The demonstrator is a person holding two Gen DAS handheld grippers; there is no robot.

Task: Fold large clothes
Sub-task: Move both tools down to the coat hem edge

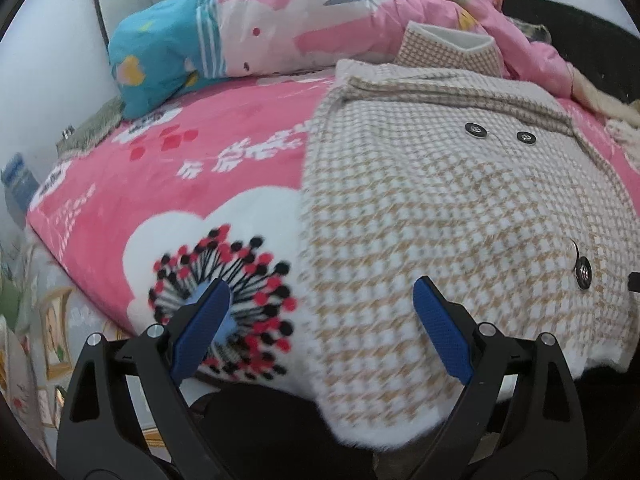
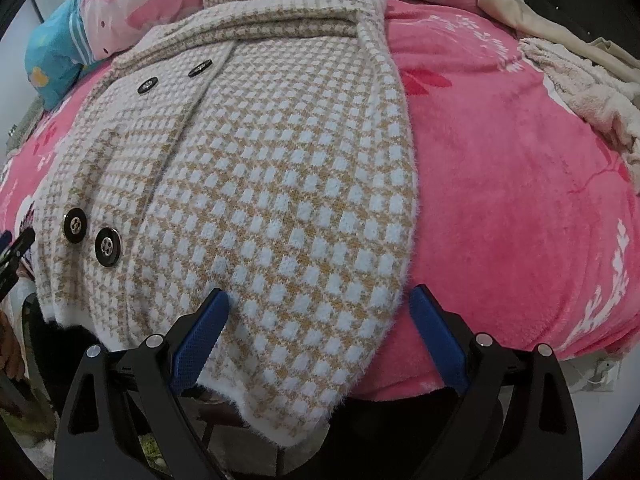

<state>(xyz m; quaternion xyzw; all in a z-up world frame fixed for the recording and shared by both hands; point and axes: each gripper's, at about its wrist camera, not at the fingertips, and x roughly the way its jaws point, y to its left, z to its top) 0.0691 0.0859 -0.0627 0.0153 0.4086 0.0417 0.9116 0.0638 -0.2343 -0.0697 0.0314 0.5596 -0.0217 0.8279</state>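
A tan-and-white checked coat [image 2: 256, 168] is laid flat, front up, on a pink flowered blanket [image 2: 512, 208] covering the bed, with its collar at the far end and its fuzzy white hem hanging over the near edge. Four dark buttons are seen on it: two far [image 2: 148, 85] and two near [image 2: 108, 247].

In the right wrist view, the right tool [image 2: 318, 308] is held with its blue fingers wide apart, just over the coat's near right corner; the coat's right edge runs close to the right finger. In the left wrist view, the left tool [image 1: 320, 300] is likewise spread apart over the coat's near left edge: the left finger is over the blanket's white flower [image 1: 224, 276], the right finger over the checked cloth [image 1: 440, 200]. Nothing is clamped by either tool.

A rumpled pink quilt [image 1: 304, 24] is piled at the far end of the bed.
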